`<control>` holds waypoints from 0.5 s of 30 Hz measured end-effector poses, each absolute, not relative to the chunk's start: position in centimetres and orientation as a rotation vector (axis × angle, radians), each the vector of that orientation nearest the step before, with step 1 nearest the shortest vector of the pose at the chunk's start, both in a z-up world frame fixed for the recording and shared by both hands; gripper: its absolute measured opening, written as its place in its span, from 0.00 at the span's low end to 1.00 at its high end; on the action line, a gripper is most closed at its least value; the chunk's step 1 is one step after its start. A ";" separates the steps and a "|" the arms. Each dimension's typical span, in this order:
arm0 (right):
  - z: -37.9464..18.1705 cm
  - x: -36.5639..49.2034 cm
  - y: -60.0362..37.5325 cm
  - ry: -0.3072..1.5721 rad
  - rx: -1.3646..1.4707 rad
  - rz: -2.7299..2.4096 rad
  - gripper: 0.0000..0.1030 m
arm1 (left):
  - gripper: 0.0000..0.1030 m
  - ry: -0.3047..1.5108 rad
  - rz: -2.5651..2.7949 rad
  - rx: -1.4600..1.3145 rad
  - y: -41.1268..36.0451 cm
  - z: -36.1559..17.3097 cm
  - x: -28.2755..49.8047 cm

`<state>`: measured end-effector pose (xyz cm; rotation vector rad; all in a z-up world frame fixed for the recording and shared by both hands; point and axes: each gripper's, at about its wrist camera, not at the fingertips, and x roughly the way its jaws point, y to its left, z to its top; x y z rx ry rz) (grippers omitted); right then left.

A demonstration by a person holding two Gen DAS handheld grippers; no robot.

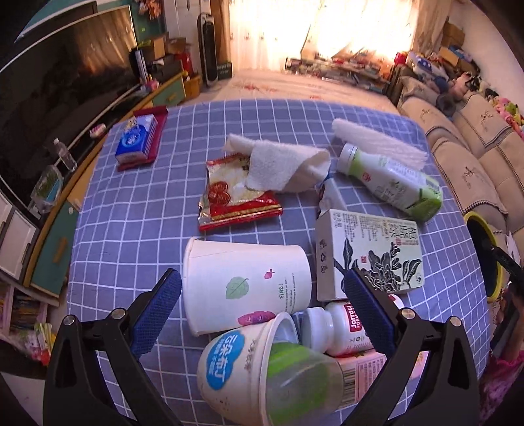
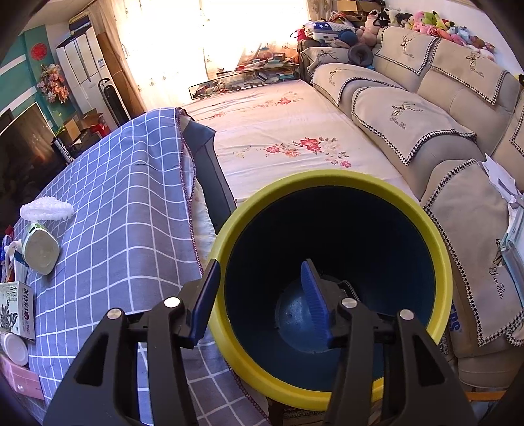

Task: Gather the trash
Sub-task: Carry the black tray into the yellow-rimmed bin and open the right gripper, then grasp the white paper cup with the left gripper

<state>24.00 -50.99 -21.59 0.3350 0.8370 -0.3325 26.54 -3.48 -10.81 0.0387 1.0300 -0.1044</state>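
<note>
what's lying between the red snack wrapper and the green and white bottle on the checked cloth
A crumpled white paper towel, overlapping the red snack wrapper and stopping short of the green and white bottle; left wrist view.

light: blown-out window (image 1: 327, 29) glare | edges: fisheye-bent, dark corners | focus: near items seemingly soft

Open left gripper (image 1: 262, 295) above paper cup (image 1: 245, 281), seemingly untouched.

The left black two-finger gripper with blue ribbed pads (image 1: 262, 304) fills the lower part of its frame with jaws spread wide and tilted downward, while the right black gripper with blue pads (image 2: 262, 295), at lower centre, has jaws about half apart, seemingly gripping nothing.
</note>
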 end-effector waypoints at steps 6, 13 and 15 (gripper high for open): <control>-21.8 24.2 -51.1 0.840 0.348 -0.325 0.49 | 0.93 1.128 -0.114 0.032 -2.9 -11.9 28.4; -21.9 24.2 -51.0 0.844 0.354 -0.315 0.50 | 0.80 1.216 -0.131 0.076 -3.4 -12.8 29.5; -21.9 24.2 -51.0 0.843 0.355 -0.311 0.50 | 0.79 1.214 -0.130 0.087 -3.5 -12.9 29.8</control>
